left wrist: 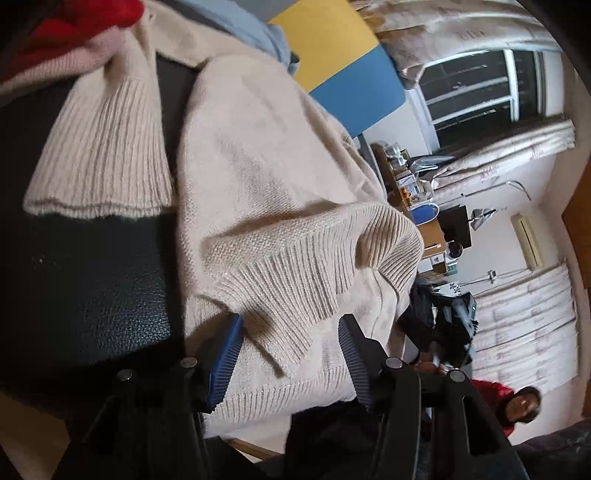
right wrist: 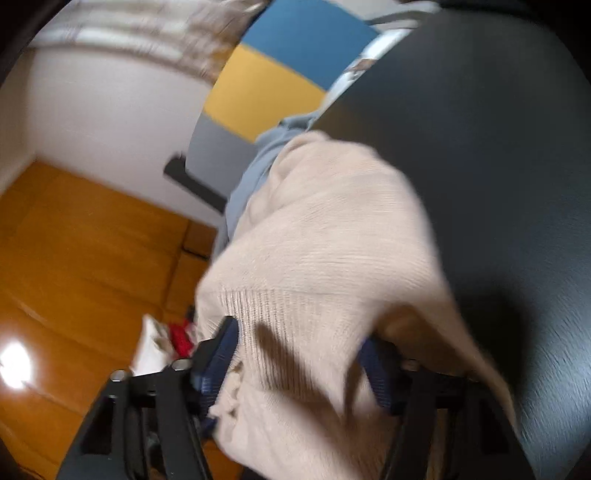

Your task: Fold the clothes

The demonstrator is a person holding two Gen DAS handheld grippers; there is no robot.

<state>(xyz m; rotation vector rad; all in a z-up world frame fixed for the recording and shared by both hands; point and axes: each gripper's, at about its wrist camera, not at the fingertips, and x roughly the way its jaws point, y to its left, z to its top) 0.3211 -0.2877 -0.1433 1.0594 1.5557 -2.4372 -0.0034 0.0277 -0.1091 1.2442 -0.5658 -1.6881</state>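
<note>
On the dark leather-textured surface (left wrist: 92, 295) lies a cream knit sweater (left wrist: 266, 177), partly folded, one ribbed cuff (left wrist: 99, 166) spread flat at left, another ribbed sleeve end (left wrist: 325, 258) doubled over the body near the camera. Left gripper (left wrist: 291, 354): jaws spread apart, blue ribbed pads on either side of the sweater's hem, not pressing it; fabric lies loose between them, so released. Red garment (left wrist: 74, 26) and pale pink one (left wrist: 74, 62) bunched at top left, light blue garment (left wrist: 236, 22) behind the sweater. Background: curtains (left wrist: 498, 155), dark window (left wrist: 476, 88), a person in a red top (left wrist: 517, 406) at lower right.

Right wrist view is motion-blurred. Right gripper (right wrist: 299, 362): jaws partly parted, cream sweater (right wrist: 325, 229) draped between and over them; the far pad is half covered by cloth, and I cannot tell if the pads pinch it. Light blue garment (right wrist: 255, 170) sits just beyond the sweater. Orange wood floor (right wrist: 92, 240) at left, yellow, blue and grey panels (right wrist: 266, 88) on the wall.
</note>
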